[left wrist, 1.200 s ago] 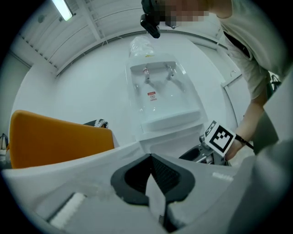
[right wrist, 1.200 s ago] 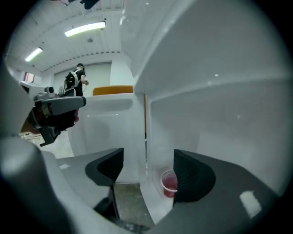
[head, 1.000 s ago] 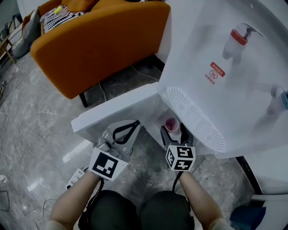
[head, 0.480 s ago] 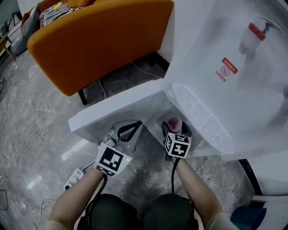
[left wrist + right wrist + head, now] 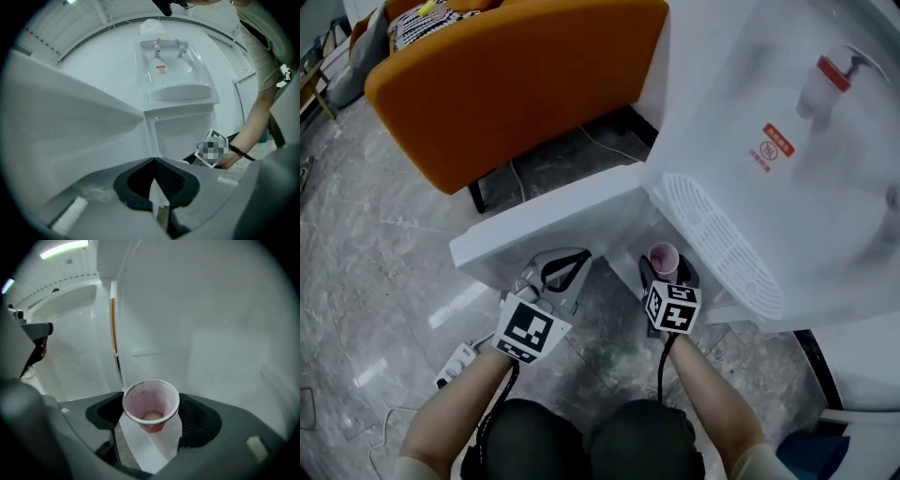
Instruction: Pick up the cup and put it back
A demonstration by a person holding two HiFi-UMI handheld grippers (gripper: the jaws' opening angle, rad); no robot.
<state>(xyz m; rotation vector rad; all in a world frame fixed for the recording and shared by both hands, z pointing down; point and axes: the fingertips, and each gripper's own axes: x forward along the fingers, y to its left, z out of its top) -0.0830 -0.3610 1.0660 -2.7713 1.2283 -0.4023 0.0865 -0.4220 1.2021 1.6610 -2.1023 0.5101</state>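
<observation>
A small pink-tinted plastic cup stands upright at the mouth of the white water dispenser's lower compartment. My right gripper reaches around it. In the right gripper view the cup sits between the two dark pads, its rim close to both and undeformed. That gripper's jaws are closing, and I see no clear squeeze. My left gripper hangs to the left by the open cabinet door. Its tips meet with nothing between them.
An orange sofa stands behind the door at the upper left. The dispenser's slotted drip tray and red tap are above the cup. A power strip and cable lie on the grey marble floor by my left arm.
Both grippers sit slightly farther in toward the compartment than a second ago. The cup stays in the same spot between the right jaws. The head view has shifted a little.
</observation>
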